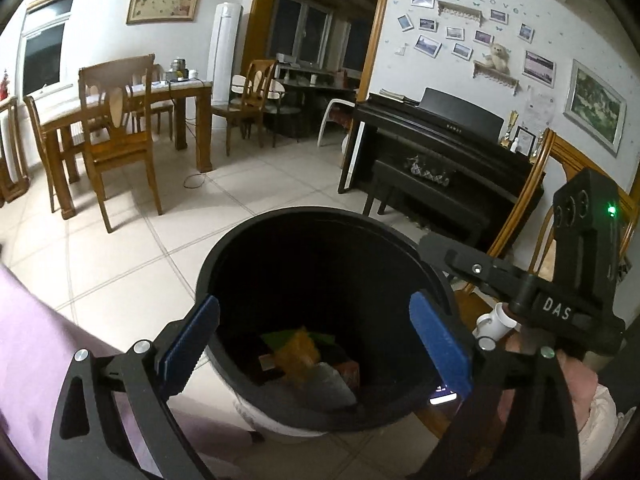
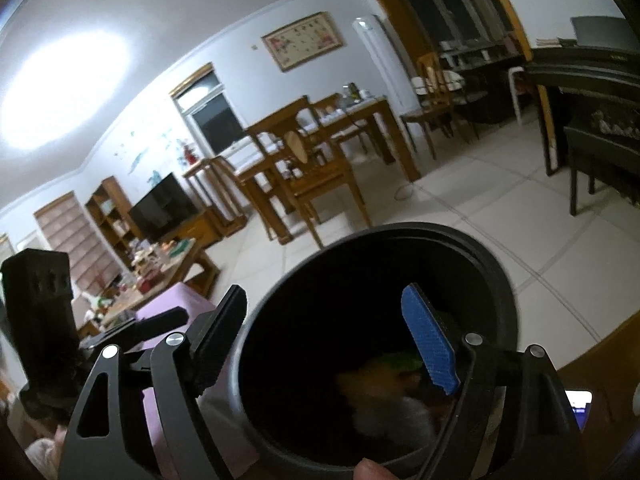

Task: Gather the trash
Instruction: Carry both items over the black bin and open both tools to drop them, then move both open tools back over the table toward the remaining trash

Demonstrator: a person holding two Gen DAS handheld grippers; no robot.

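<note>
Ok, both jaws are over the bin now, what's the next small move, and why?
Probably lift both grippers clear. The left gripper and right gripper stand open and empty above the black bin, with wrappers already lying inside, so nothing seems left to drop here.

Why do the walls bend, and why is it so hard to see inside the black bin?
Left wrist view: the fisheye lens bows the doorway and walls; the round black plastic bin is in deep shadow, though the wrappers show sharply. Right wrist view: the ceiling light glares to a white blotch, and the bin's contents are dim and blurred.
</note>
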